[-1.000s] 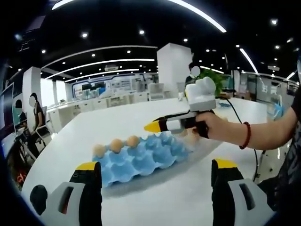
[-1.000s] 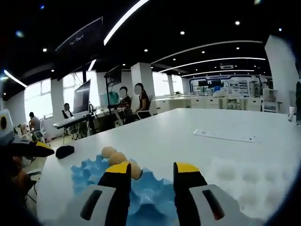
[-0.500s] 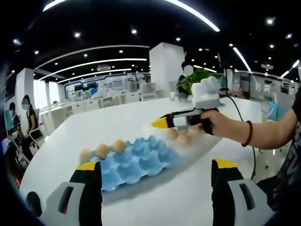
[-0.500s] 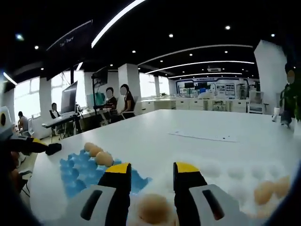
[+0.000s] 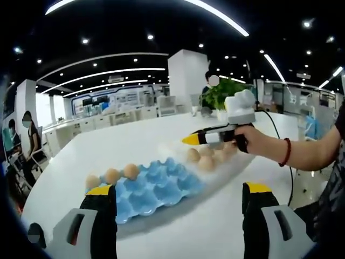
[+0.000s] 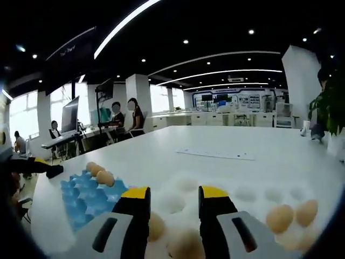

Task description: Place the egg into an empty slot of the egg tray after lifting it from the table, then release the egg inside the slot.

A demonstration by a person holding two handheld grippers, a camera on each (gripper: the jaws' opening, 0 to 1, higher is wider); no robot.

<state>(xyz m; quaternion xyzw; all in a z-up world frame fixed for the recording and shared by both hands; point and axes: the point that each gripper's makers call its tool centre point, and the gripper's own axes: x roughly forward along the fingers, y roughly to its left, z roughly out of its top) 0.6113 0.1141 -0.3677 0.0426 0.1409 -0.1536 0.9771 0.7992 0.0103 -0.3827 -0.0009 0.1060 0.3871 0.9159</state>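
Eggs fill three blue tray slots; both tools gape open, holding nothing.

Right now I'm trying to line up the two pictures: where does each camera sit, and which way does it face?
Left gripper view: rides the left gripper, facing across the white table at the blue egg tray, loose eggs, and the right gripper in the person's hand.
Right gripper view: rides the right gripper, low over the loose eggs, facing the tray and an office beyond.
Shared: table, tray holding three eggs, loose eggs.
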